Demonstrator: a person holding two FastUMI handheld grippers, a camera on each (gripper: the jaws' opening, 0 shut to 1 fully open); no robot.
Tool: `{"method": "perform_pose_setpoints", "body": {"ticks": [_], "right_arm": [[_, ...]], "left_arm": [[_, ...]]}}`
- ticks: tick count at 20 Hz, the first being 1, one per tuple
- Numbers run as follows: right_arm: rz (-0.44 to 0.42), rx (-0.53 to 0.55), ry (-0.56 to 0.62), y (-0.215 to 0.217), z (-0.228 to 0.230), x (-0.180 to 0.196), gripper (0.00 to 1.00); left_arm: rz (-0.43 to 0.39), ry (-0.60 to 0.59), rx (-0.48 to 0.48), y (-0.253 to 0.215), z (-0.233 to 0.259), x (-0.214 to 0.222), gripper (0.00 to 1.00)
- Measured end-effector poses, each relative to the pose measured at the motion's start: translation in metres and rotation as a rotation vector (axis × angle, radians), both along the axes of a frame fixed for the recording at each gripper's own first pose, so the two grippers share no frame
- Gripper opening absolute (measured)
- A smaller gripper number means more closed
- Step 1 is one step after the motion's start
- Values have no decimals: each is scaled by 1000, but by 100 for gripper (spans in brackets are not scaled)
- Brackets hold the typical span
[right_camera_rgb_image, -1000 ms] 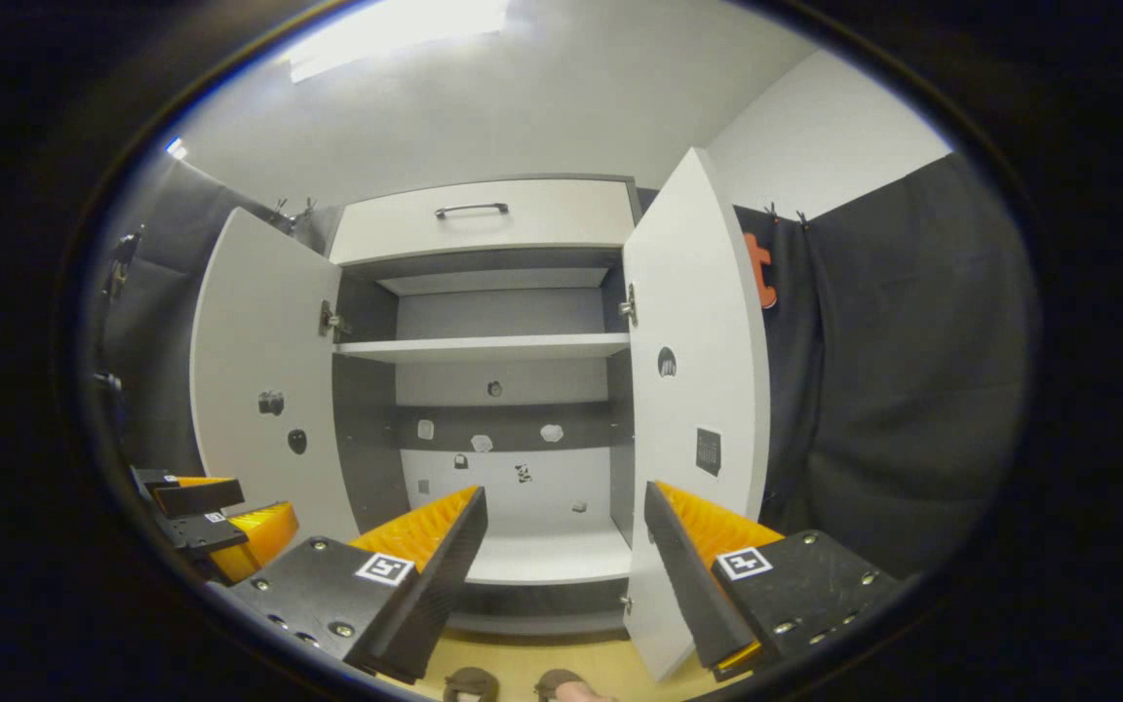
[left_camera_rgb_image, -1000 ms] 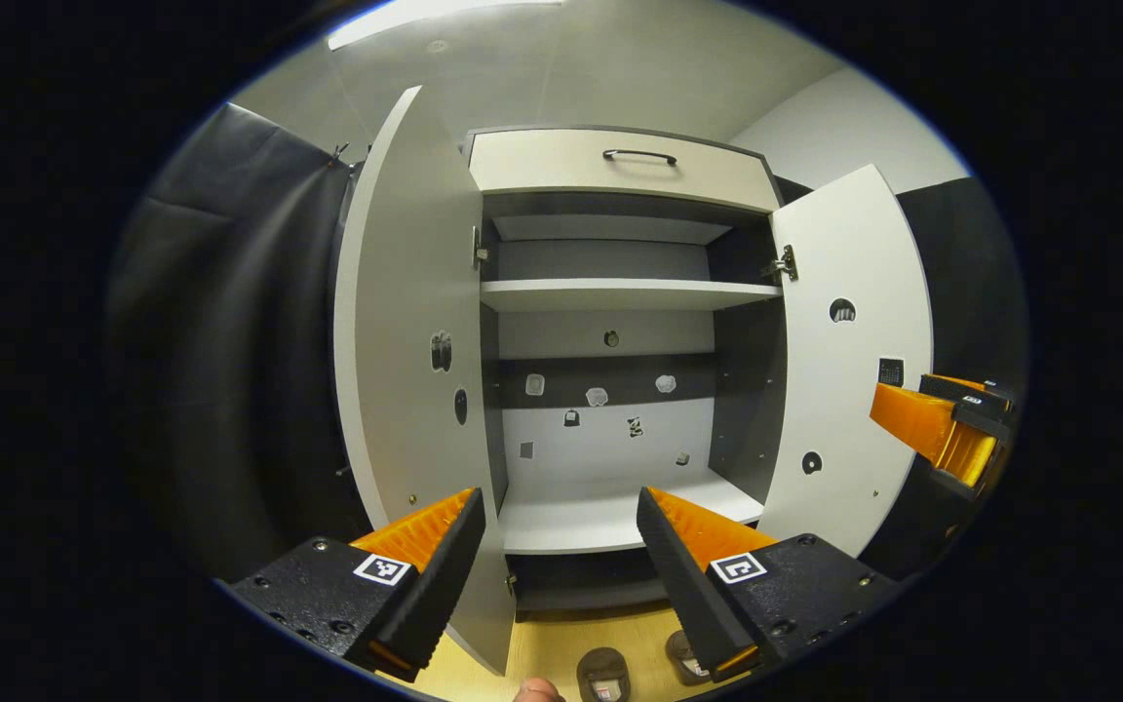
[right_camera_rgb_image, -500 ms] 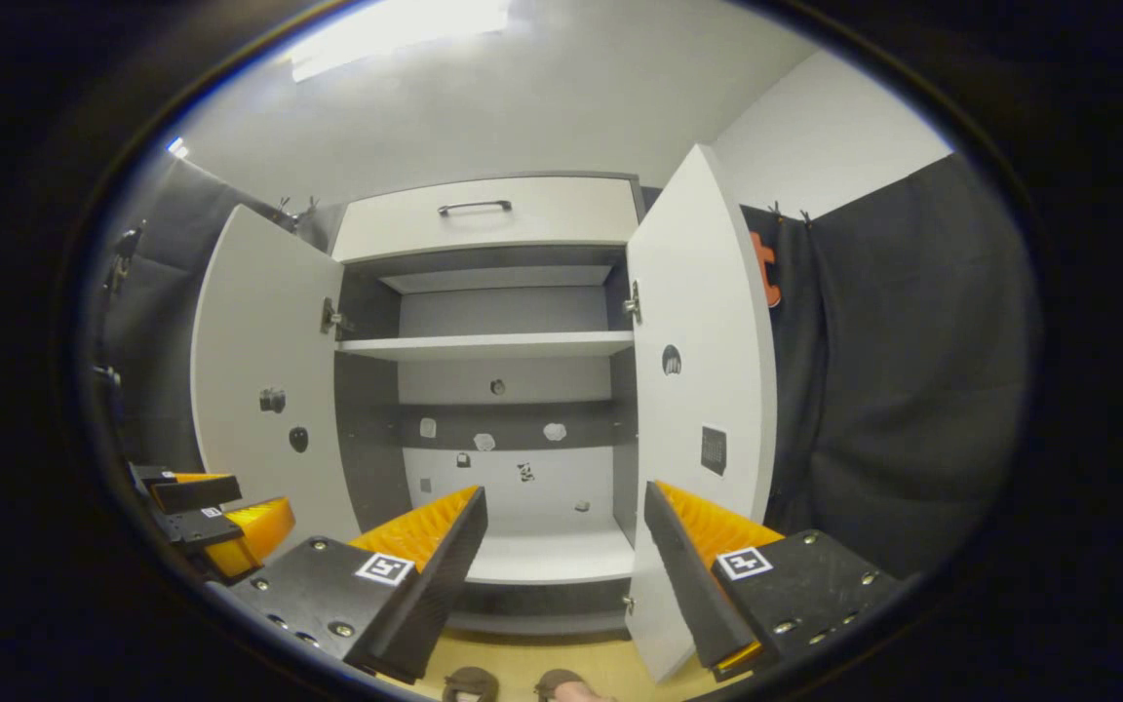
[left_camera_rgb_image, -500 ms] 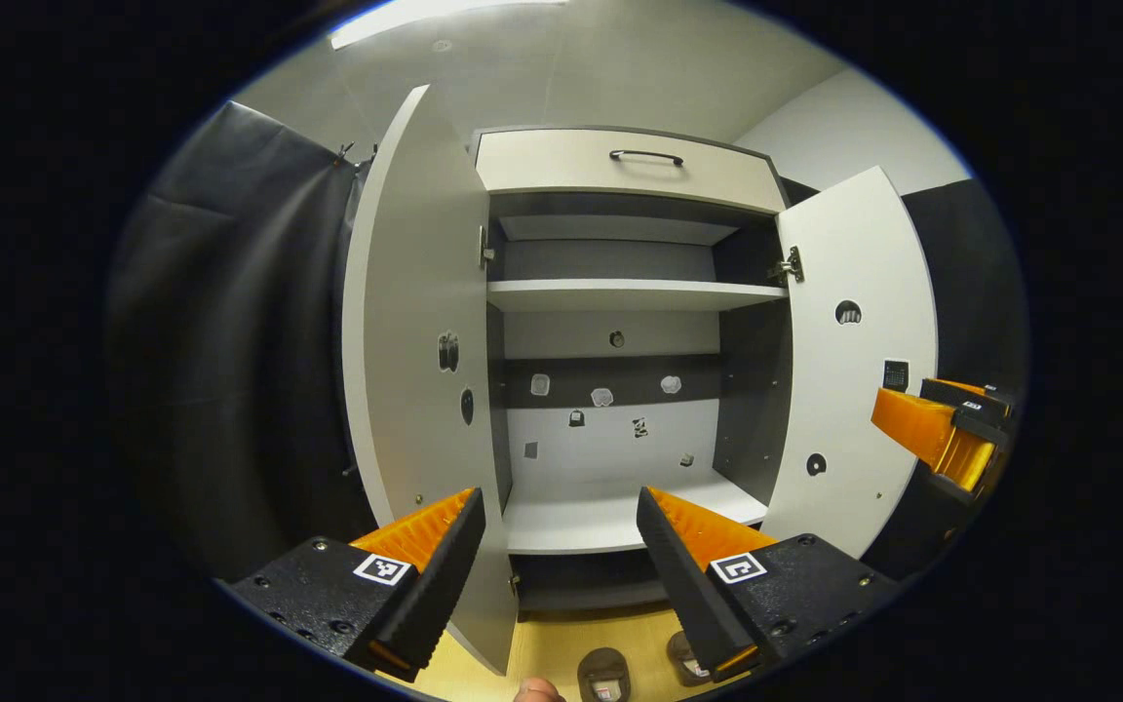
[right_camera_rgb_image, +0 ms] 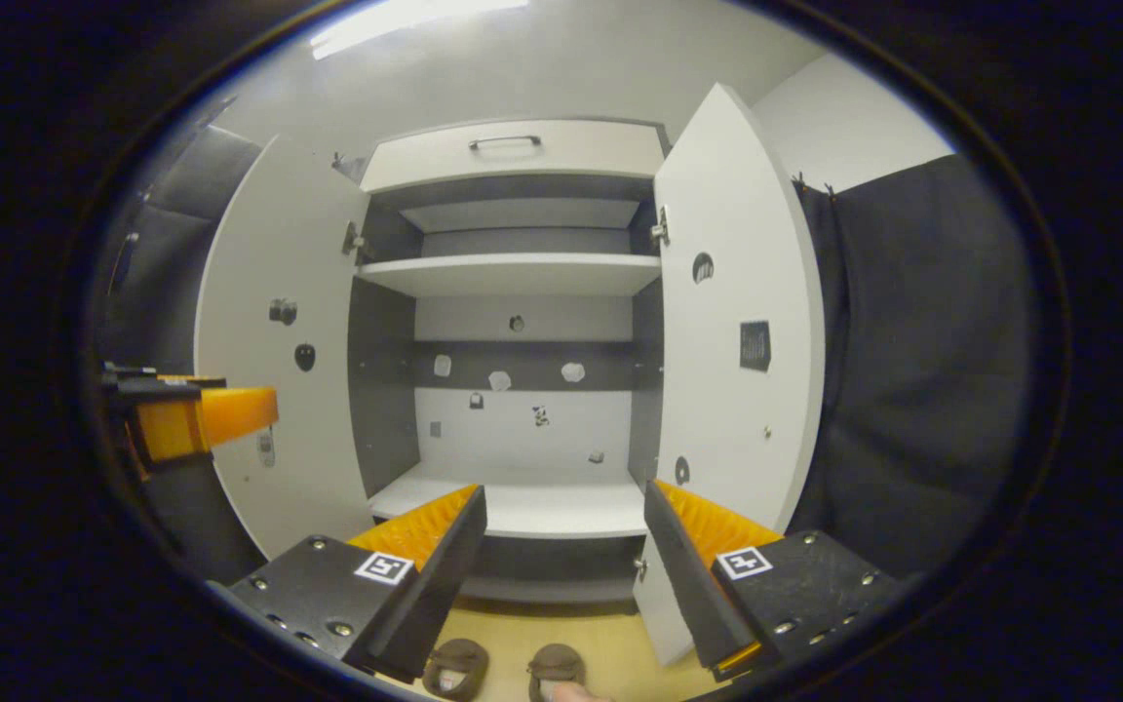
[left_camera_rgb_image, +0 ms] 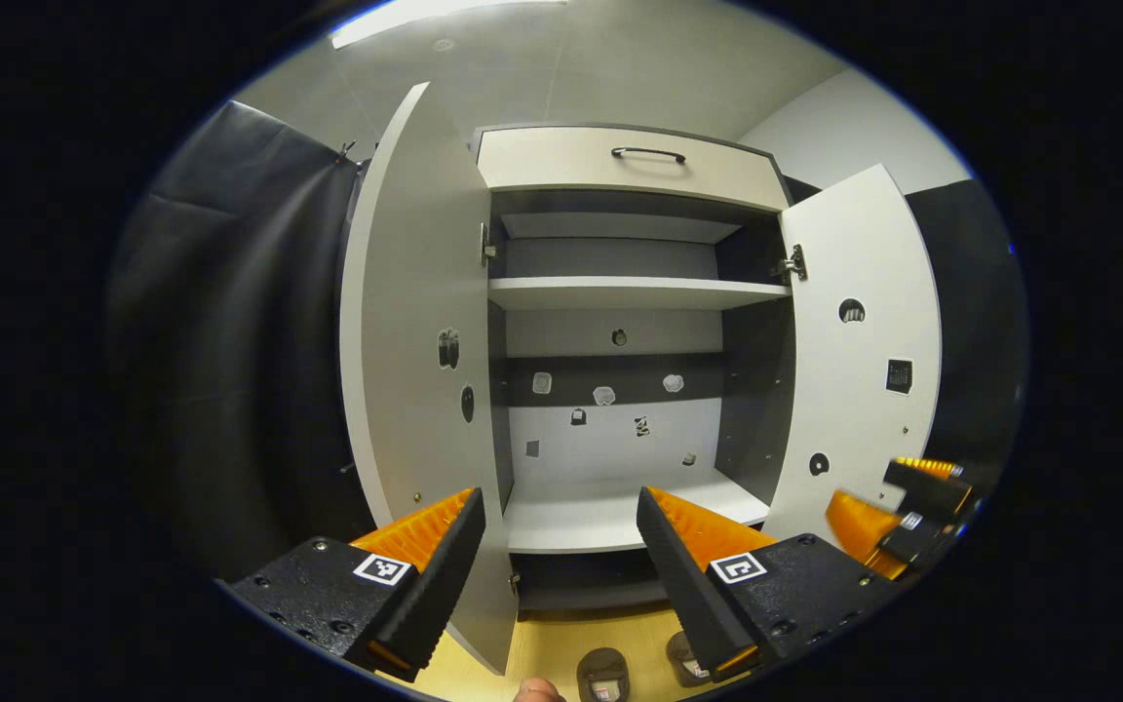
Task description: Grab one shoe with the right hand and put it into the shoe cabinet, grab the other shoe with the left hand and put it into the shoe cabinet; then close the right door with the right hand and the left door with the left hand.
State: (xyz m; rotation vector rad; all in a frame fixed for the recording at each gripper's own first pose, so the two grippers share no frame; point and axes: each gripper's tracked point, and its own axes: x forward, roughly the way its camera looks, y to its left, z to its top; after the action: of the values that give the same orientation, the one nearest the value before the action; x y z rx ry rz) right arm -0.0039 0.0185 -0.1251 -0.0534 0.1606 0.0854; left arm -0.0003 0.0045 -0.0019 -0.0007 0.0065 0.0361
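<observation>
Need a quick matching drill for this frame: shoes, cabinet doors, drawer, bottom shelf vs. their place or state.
Things:
1. shoes
2. cabinet doors
3. drawer
4. bottom shelf

States:
A. swung open
B. on the floor before the cabinet
C. bare
D. pushed in, at the cabinet's top

Pairs: 1-B, 2-A, 3-D, 4-C

Two shoes (right_camera_rgb_image: 501,669) lie side by side on the floor (right_camera_rgb_image: 610,658) before the cabinet (right_camera_rgb_image: 522,292) (doors swung wide).
</observation>
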Motion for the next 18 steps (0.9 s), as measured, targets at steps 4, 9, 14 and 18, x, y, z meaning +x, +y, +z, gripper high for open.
{"method": "perform_pose_setpoints", "body": {"ticks": [4, 9, 14, 18], "right_arm": [[34, -11, 103, 8, -86, -16, 98], [73, -12, 345, 9, -212, -43, 98], [92, 17, 577, 9, -320, -68, 96], [93, 13, 710, 11, -380, -82, 98]], "left_arm": [[13, 5, -1, 3, -1, 1, 96], [30, 8, 9, 9, 0, 0, 95], [49, 19, 17, 15, -2, 1, 95], [60, 30, 23, 20, -5, 2, 96]]}}
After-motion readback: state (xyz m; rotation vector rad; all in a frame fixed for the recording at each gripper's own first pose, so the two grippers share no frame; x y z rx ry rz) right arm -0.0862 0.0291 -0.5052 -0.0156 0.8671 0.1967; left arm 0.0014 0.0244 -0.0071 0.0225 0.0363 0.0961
